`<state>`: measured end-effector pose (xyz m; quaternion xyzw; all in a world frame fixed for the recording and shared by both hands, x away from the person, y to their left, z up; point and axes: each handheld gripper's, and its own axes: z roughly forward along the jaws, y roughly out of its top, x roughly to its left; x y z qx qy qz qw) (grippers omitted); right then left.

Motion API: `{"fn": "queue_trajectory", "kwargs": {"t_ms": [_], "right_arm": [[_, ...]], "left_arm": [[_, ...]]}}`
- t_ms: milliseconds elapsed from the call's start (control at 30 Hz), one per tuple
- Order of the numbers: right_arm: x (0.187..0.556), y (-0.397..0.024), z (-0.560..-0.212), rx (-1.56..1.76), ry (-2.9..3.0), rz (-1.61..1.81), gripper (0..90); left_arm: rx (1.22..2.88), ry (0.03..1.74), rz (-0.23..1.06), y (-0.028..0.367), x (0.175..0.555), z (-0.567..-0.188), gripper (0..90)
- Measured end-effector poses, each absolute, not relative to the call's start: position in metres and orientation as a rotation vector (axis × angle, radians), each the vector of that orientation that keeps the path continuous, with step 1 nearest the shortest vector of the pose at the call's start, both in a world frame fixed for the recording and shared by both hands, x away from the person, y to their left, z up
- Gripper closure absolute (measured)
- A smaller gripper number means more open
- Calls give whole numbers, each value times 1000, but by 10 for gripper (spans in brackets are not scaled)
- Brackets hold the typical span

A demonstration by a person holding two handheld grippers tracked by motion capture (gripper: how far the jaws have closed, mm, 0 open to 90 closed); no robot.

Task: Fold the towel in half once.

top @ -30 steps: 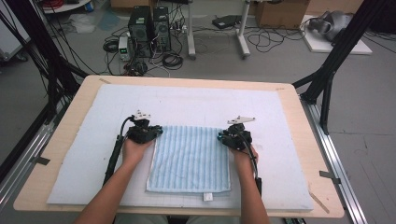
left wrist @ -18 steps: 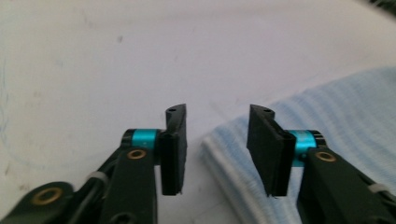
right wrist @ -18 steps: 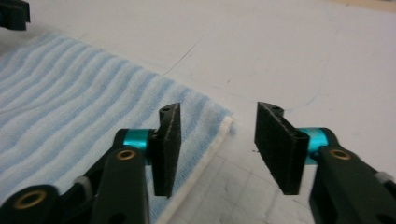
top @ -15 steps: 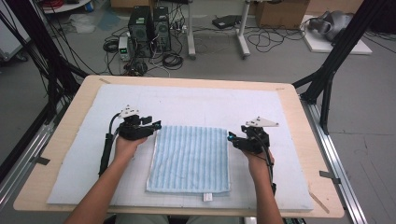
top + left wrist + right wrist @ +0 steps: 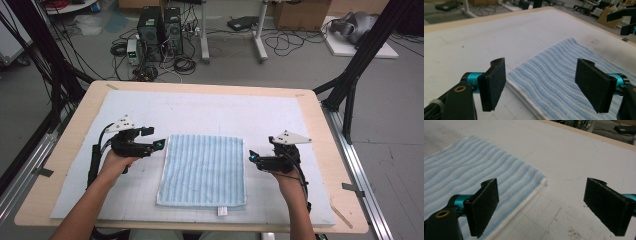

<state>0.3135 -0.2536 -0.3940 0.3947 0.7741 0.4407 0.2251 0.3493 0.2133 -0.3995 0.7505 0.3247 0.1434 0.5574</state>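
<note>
grey workshop floor with computer towers (image 5: 159, 31), loose cables and cardboard boxes lies beyond a pale wooden desk (image 5: 320, 130), and black frame legs rise at both sides of it. a white gridded mat (image 5: 210, 112) covers nearly all of the desk top, leaving a narrow wooden border all round.

on the mat, near its middle and toward the person's side, lies a folded towel (image 5: 204, 170), light blue with paler stripes running away from the person. it lies flat in a rough rectangle, layered, with white edging along its sides and a small white tag sticking out at the near edge. in the left gripper view the towel (image 5: 564, 82) shows soft ribbed pile and a thick doubled edge; in the right gripper view its corner (image 5: 499, 185) lies square on the mat.

bare mat stretches wide beyond the towel's far edge and in broad strips to either side, while the near edge sits close to the mat's front border.

the left gripper (image 5: 159, 145) hovers just beside the towel's far left corner, pointing inward, forearm coming in from the lower left. the right gripper (image 5: 252, 156) hangs just off the towel's right edge, pointing inward too. both have just been opening; the jaws stand wide apart, with nothing held between them.
</note>
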Motion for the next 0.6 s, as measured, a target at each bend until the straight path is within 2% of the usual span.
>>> {"fn": "queue_trajectory", "kwargs": {"t_ms": [167,300,600], "right_arm": [[310,-256,-393,1098,2107,1235,118],[309,-255,-394,1106,2109,1229,118],[310,-254,-391,1094,2102,1230,118]], "left_arm": [[1774,782,371,212,347,-402,245],[1771,846,363,212,347,-405,182],[1662,923,424,218,348,-398,199]]}}
